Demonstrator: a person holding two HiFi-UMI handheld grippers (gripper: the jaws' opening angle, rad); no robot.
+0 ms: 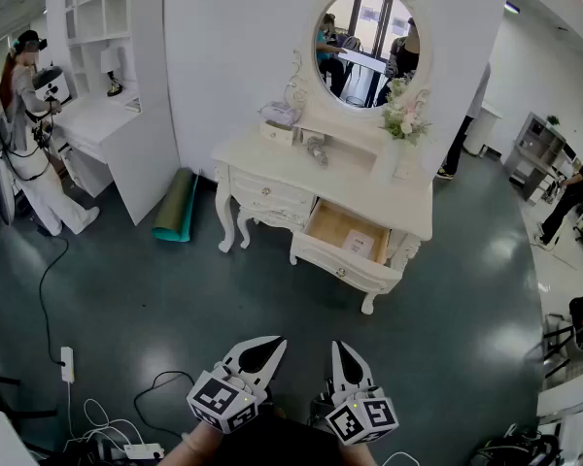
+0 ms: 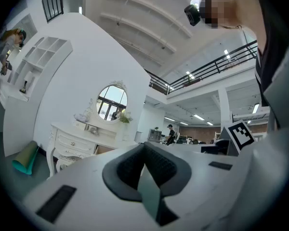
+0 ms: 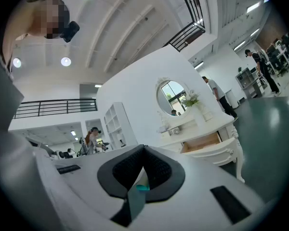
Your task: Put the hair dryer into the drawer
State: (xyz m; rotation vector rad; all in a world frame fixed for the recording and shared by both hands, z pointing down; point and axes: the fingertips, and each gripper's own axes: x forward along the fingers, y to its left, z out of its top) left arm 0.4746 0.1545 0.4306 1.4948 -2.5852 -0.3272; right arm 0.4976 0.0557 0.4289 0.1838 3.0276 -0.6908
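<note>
Approach step: left gripper (image 1: 275,346) and right gripper (image 1: 340,349), both closed and empty, sit well short of the table (image 1: 262,159). Next: grasp the likely dryer (image 1: 318,149); the drawer (image 1: 342,227) is open.

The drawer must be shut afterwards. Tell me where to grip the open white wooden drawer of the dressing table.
Probably the small knob midway along the front panel of the open white wooden drawer, approached from the room side: the drawer stands pulled out, its front facing the open floor.
</note>
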